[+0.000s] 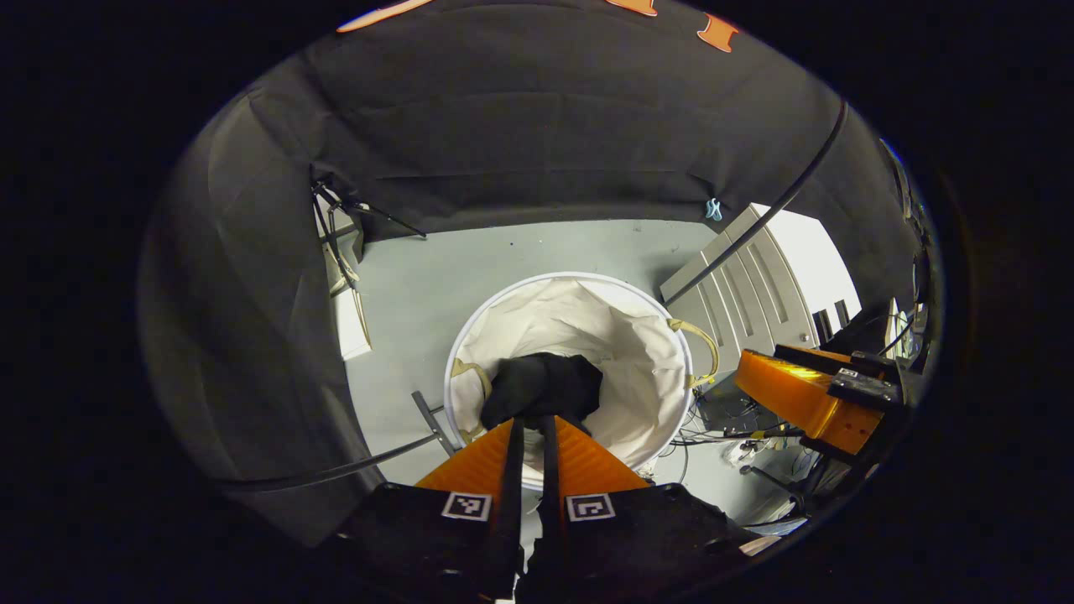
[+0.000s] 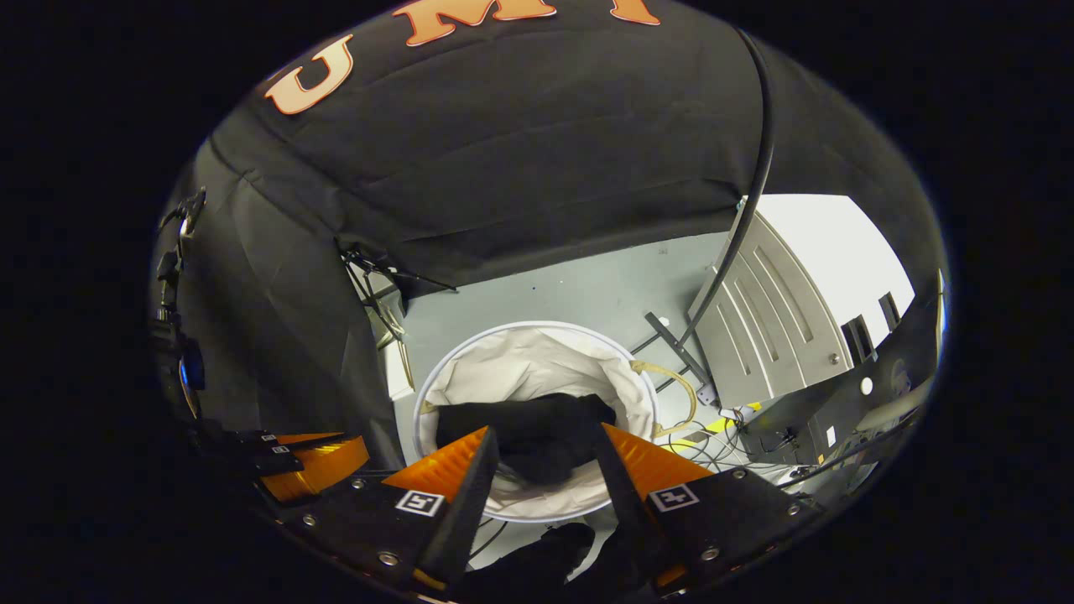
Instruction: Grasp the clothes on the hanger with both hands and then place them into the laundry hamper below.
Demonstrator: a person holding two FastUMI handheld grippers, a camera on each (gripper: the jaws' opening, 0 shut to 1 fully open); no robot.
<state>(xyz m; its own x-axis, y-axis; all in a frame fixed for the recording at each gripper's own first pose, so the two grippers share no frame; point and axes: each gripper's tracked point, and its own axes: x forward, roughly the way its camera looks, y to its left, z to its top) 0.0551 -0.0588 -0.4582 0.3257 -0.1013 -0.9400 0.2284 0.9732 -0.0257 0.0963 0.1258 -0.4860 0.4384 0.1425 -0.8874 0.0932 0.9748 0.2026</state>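
Hanging over the white laundry hamper (image 1: 646,352) on the floor, the left hand-held gripper (image 1: 530,432) pinches the black clothes (image 1: 541,387) while the right hand-held gripper (image 2: 545,457) stands open, so cloth may catch on the hamper's rim.

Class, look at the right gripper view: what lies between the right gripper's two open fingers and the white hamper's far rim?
In the right gripper view, the black garment lies inside the hamper, just beyond the right gripper.
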